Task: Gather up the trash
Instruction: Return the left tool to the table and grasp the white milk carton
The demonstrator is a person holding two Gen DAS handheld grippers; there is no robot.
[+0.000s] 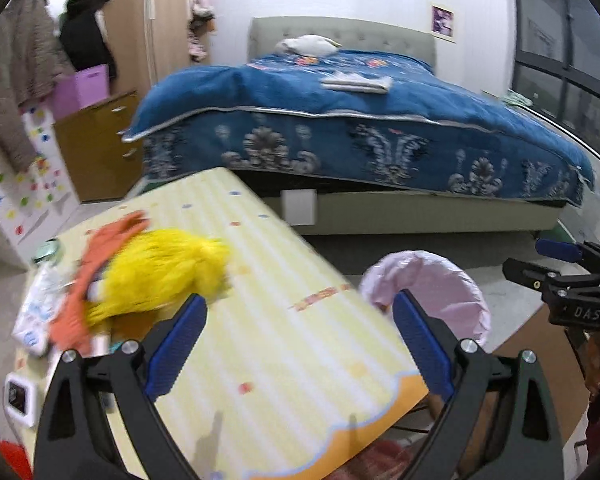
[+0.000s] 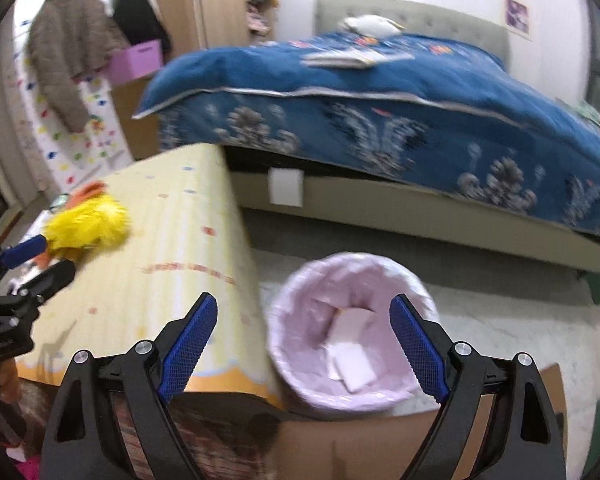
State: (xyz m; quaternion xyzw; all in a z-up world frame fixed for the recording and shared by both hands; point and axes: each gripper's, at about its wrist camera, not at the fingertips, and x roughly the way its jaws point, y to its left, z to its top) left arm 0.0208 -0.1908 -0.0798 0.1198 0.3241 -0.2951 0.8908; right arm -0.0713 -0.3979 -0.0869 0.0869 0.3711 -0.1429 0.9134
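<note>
Left wrist view first: the left gripper (image 1: 298, 344) is hovering over the near right part of the tabletop (image 1: 284, 360), its blue fingers (image 1: 176, 344) spread wide and holding nothing. Far left on the tabletop a pile is lying in a heap: a yellow fluffy duster (image 1: 164, 268), an orange cloth (image 1: 96, 264) beside and partly under it, and a white packet (image 1: 40, 312) at the left edge. Which of these counts as trash is hard to tell through the blur. The bin (image 1: 452, 280), lined with a pale pink bag, is standing on the floor just off the tabletop's right edge. The right gripper (image 1: 572, 276) is showing at the far right, apart from the bin.

Right wrist view now: the right gripper (image 2: 304, 344) is hanging above the bin (image 2: 300, 364), fingers (image 2: 416, 344) wide apart and empty. White scraps of paper (image 2: 350, 360) are already lying inside the bag. The left gripper (image 2: 24, 264) is peeking in at the left edge, near the duster (image 2: 88, 224).

My read: with both grippers empty, the next pick is the job. The left one is nearer the pile, so it should be reaching left, centring its fingers on one loose piece rather than the duster's fluff, closing fully before lifting, then releasing only when squarely over the bin's mouth.
</note>
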